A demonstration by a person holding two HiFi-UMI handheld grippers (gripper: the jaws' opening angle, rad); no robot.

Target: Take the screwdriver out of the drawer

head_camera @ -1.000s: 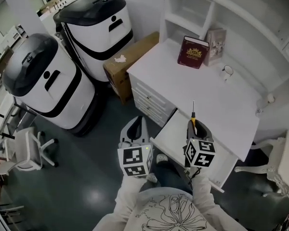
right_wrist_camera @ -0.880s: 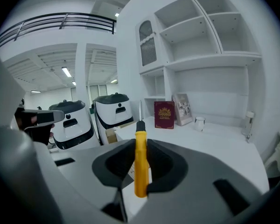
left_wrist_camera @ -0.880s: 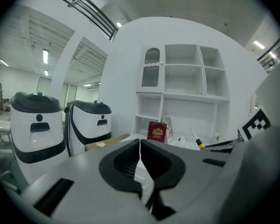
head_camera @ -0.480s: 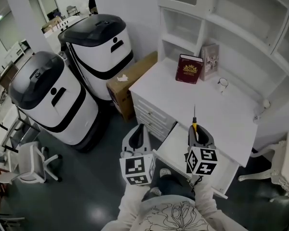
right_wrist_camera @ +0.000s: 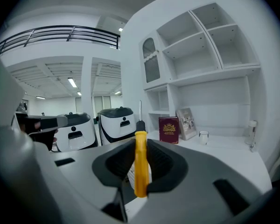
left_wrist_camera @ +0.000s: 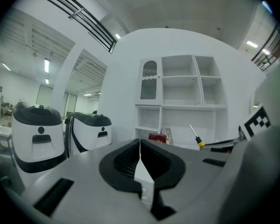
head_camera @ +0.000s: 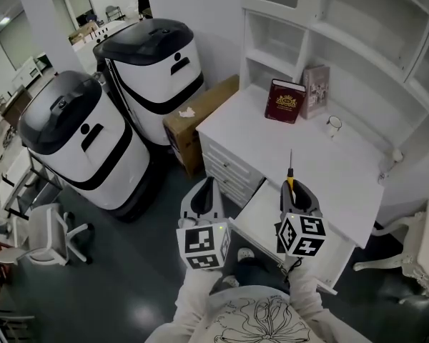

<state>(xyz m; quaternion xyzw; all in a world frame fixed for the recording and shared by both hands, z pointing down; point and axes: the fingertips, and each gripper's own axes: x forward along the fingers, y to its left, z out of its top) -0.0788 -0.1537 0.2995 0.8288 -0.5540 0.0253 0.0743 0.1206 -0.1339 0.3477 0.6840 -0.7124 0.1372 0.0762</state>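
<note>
Head view, lower left: a chair (head_camera: 48,236) is standing on the dark floor. Above it, two white-and-black units (head_camera: 79,138) are standing side by side, and a box (head_camera: 200,116) is sitting between the farther unit and the table (head_camera: 329,170).

Lower centre: the left hand-held gripper (head_camera: 205,188) is hovering off the table's left corner. Its own view is showing the jaws pressed together with nothing between them. Just right of it, the drawer (head_camera: 256,207) is standing pulled out from under the tabletop.

Right of the drawer's middle: the right hand-held gripper (head_camera: 294,191) is pinching the yellow handle of the screwdriver (head_camera: 290,181). Its own view is showing the handle lying lengthwise between the jaws, the black collar and metal shaft sticking out ahead. The screwdriver is being held above table level, out of the drawer. In the head view it is overlapping the table's near edge, its tip pointing toward the top of the frame.

Upper right: a red book (head_camera: 286,100) is standing on the table, a frame (head_camera: 316,79) is leaning just behind it, and a cup (head_camera: 334,125) is sitting apart to their right. White shelves (head_camera: 286,41) are rising behind all three.
</note>
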